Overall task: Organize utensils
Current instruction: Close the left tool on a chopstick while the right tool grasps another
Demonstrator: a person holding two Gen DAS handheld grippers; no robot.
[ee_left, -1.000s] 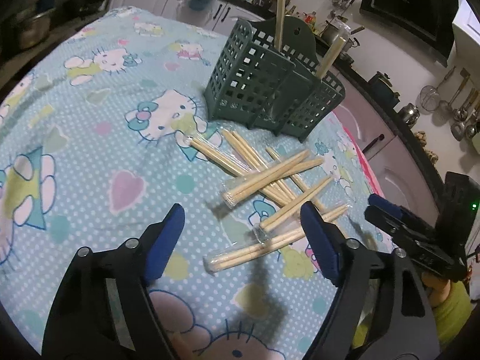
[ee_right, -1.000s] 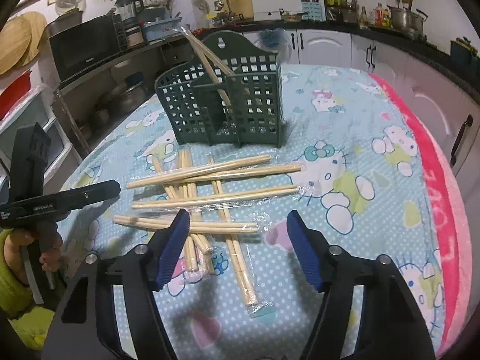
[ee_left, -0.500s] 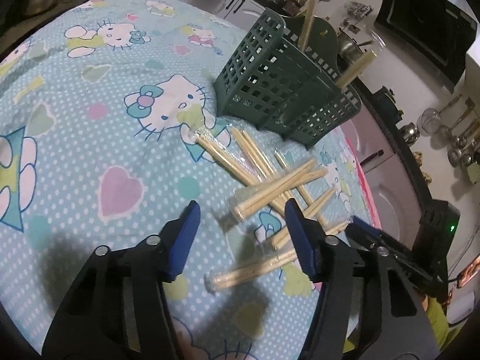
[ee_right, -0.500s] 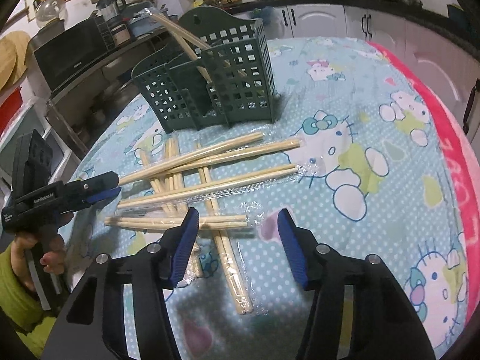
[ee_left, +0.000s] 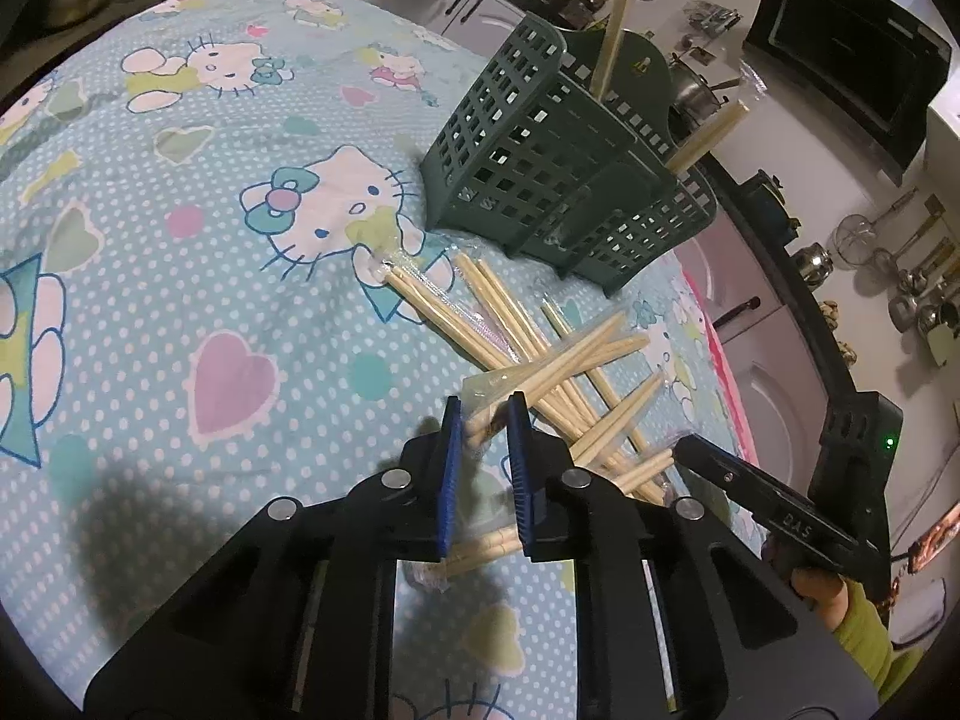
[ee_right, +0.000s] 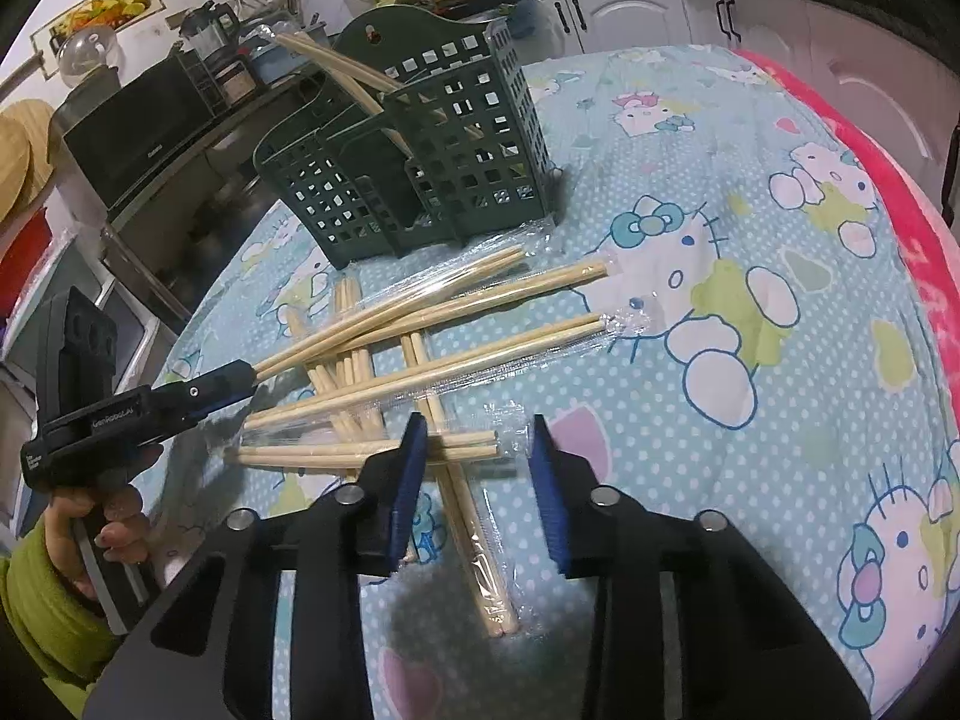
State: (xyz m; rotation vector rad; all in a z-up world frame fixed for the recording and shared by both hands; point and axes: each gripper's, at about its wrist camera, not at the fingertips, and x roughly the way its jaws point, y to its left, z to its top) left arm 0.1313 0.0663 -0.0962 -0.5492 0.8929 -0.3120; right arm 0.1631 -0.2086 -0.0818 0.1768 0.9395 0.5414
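Several wrapped pairs of wooden chopsticks point(ee_left: 540, 348) point(ee_right: 432, 372) lie crossed on the patterned cloth in front of a dark green slotted holder point(ee_left: 540, 180) point(ee_right: 420, 180). Two pairs point(ee_left: 612, 42) point(ee_right: 336, 66) stand in the holder. My left gripper point(ee_left: 483, 414) point(ee_right: 246, 375) is closing, its blue pads gripping the near end of one pair that runs up toward the holder. My right gripper point(ee_right: 477, 438) point(ee_left: 684, 447) hovers low over the pile. Its jaws are closing with the right end of a crosswise pair point(ee_right: 468, 447) between them, and the pads do not press on it.
The blue cartoon-cat cloth point(ee_left: 180, 300) covers the table, with a pink border point(ee_right: 888, 192) along the right edge. Kitchen cabinets point(ee_right: 630, 12), a black microwave point(ee_right: 138, 132) and hanging ladles point(ee_left: 900, 252) ring the table. A hand in a green sleeve point(ee_right: 36, 600) holds the left gripper.
Both grippers' jaws have narrowed. The left one moved forward and closed on the end of a chopstick pair. The right one sank toward the pile and rolled a little.
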